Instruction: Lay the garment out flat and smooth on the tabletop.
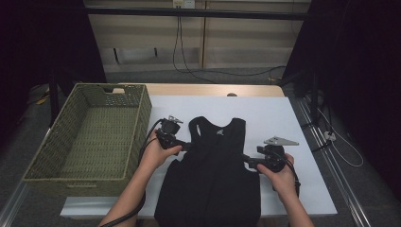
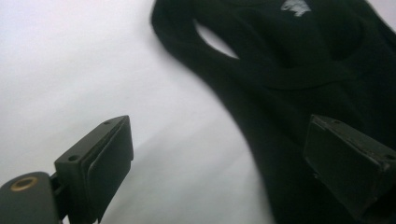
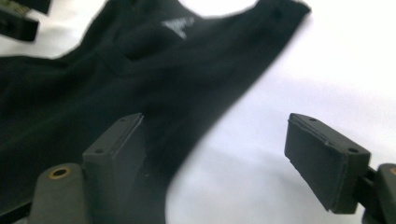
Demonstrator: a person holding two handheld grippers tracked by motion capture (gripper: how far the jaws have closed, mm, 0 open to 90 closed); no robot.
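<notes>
A black sleeveless top point(image 1: 213, 161) lies flat on the white table cover point(image 1: 283, 118), neck towards the far side, with a small pale label inside the neck point(image 2: 295, 6). My left gripper point(image 1: 187, 145) is at the top's left edge just below the armhole. In the left gripper view it point(image 2: 224, 158) stands open, one jaw over the white cover and the other over the black cloth point(image 2: 289, 70). My right gripper point(image 1: 246, 161) is at the top's right edge. It point(image 3: 219, 156) is open too, and the cloth's edge point(image 3: 116, 70) runs between its jaws.
A woven green basket point(image 1: 142, 118) with a handle cut-out stands left of the top, close to the left hand. The wooden table edge point(image 1: 213, 90) shows beyond the white cover. A black cable point(image 1: 179, 52) hangs down the back wall. Dark floor surrounds the table.
</notes>
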